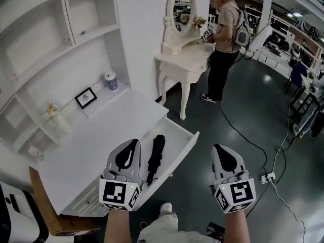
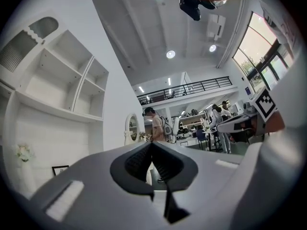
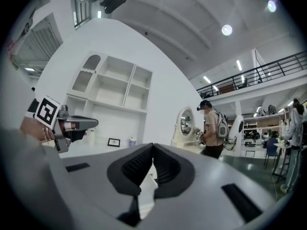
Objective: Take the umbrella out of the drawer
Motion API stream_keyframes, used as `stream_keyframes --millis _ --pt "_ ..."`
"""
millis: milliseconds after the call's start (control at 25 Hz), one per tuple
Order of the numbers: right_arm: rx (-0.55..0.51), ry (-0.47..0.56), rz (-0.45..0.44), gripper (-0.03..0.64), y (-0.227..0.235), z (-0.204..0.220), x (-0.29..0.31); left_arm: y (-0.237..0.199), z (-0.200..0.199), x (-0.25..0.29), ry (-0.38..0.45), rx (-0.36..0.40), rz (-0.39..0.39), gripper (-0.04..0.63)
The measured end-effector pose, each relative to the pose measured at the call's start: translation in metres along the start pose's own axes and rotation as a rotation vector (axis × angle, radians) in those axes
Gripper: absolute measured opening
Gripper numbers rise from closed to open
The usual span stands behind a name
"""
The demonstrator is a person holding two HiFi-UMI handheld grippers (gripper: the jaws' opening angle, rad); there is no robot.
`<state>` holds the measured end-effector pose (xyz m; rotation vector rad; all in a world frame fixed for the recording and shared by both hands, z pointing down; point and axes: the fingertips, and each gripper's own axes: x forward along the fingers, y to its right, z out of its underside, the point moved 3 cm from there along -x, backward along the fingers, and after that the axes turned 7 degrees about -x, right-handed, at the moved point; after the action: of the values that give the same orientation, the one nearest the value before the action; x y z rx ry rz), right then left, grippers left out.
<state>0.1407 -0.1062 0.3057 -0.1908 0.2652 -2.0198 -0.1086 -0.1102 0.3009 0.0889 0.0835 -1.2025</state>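
Observation:
A black folded umbrella (image 1: 156,154) lies lengthwise in the open white drawer (image 1: 185,139) of the white desk (image 1: 114,130). My left gripper (image 1: 132,144) hovers just left of the umbrella, over the drawer's near end, with its jaws shut and nothing between them. My right gripper (image 1: 218,148) is held over the dark floor to the right of the drawer, also shut and empty. In the left gripper view the pads (image 2: 152,143) meet at the tip. In the right gripper view the gripper (image 3: 153,146) has its pads closed together too.
A person (image 1: 225,34) stands at a white vanity table (image 1: 185,59) with an oval mirror at the back. A cup (image 1: 111,80) and a small picture frame (image 1: 86,97) sit at the desk's rear. A cable (image 1: 243,135) and power strip (image 1: 267,177) lie on the floor.

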Motion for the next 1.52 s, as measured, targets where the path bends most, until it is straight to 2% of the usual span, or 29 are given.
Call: stream_keyframes --millis 120,280,360,680,960,1080,1320,1520 --pt "0.0 -0.013 0.004 0.008 0.006 0.001 0.033 -0.019 0.008 0.027 -0.004 -0.024 0.023 0.013" --pt "0.006 -0.039 0.01 0.008 0.012 0.009 0.07 -0.038 0.026 0.062 -0.055 -0.053 0.073 0.166" --pt "0.008 -0.055 0.01 0.008 0.013 0.012 0.086 -0.049 0.034 0.076 -0.08 -0.064 0.079 0.207" --pt "0.032 -0.132 0.056 0.008 0.023 0.039 0.122 -0.076 0.07 0.105 -0.163 -0.11 0.084 0.23" --pt "0.064 -0.217 0.04 0.008 0.015 0.076 0.128 -0.079 0.112 0.107 -0.257 -0.145 0.087 0.23" --pt "0.081 -0.255 0.016 0.008 0.009 0.094 0.129 -0.072 0.132 0.106 -0.31 -0.17 0.096 0.232" --pt "0.125 -0.351 -0.029 0.008 -0.004 0.136 0.125 -0.054 0.178 0.103 -0.434 -0.226 0.105 0.279" --pt "0.138 -0.416 -0.068 0.008 -0.009 0.164 0.128 -0.044 0.229 0.106 -0.58 -0.293 0.121 0.324"
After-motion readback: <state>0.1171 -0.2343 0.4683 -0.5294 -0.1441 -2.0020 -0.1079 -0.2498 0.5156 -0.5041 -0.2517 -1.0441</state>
